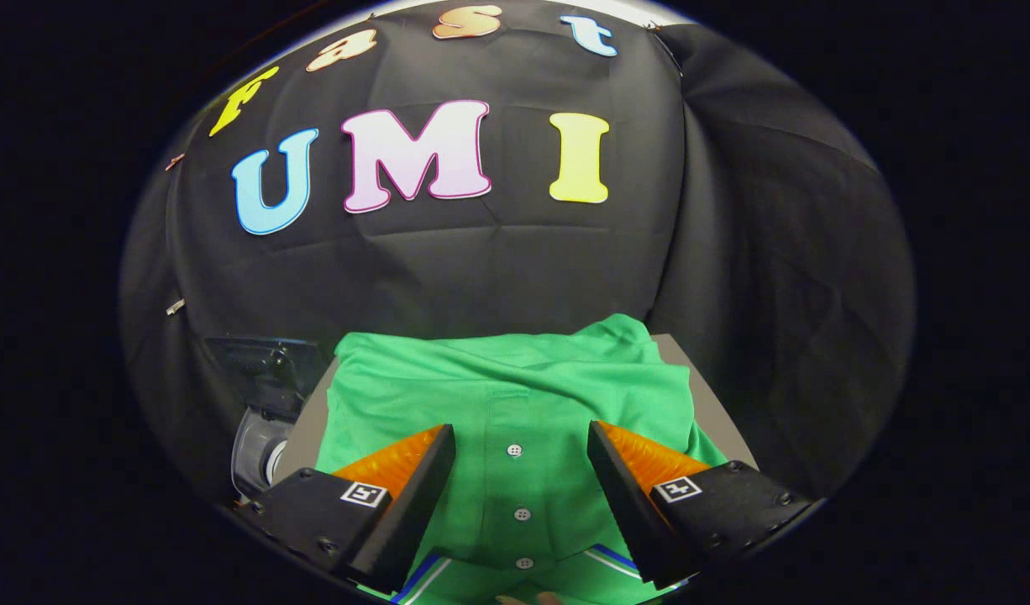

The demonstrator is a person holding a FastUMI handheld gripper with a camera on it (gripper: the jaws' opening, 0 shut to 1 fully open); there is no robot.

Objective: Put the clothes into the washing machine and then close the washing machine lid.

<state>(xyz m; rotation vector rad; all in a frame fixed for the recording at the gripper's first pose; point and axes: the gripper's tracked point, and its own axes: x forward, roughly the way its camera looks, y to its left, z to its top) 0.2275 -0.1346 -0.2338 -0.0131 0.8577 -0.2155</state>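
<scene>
Far left, below the table level: a dark machine body [259, 370] with glossy black plastic on top, and under it a rounded grey drum-like part [254, 449] with a pale circular opening. It sits just off the left edge of the table; too dim to make out whether a lid is up or down.

Next, the flat grey table top [307, 424], matte and smooth, seen as a bare strip on the left of the garment and another on the right.

Centre: the green knit polo shirt with white buttons [515, 395] lies spread flat over the table, covering most of it. Fabric is fine-ribbed, slightly sheened, with soft folds bunched along the far edge and a hump at the far right corner. A straight stitched placket runs down the middle with three small round four-hole buttons in a line. Nearest part shows collar trim in white and blue stripes.

The gripper [522, 445] hovers over the shirt, fingers wide apart, nothing between them but the placket below. Left finger [414, 487] and right finger [628, 483] are angular wedge shapes with ridged pads on the outer faces; each base block carries a small square marker.

Behind everything: creased black cloth wall [759, 252], hanging in soft vertical folds on the right.
</scene>
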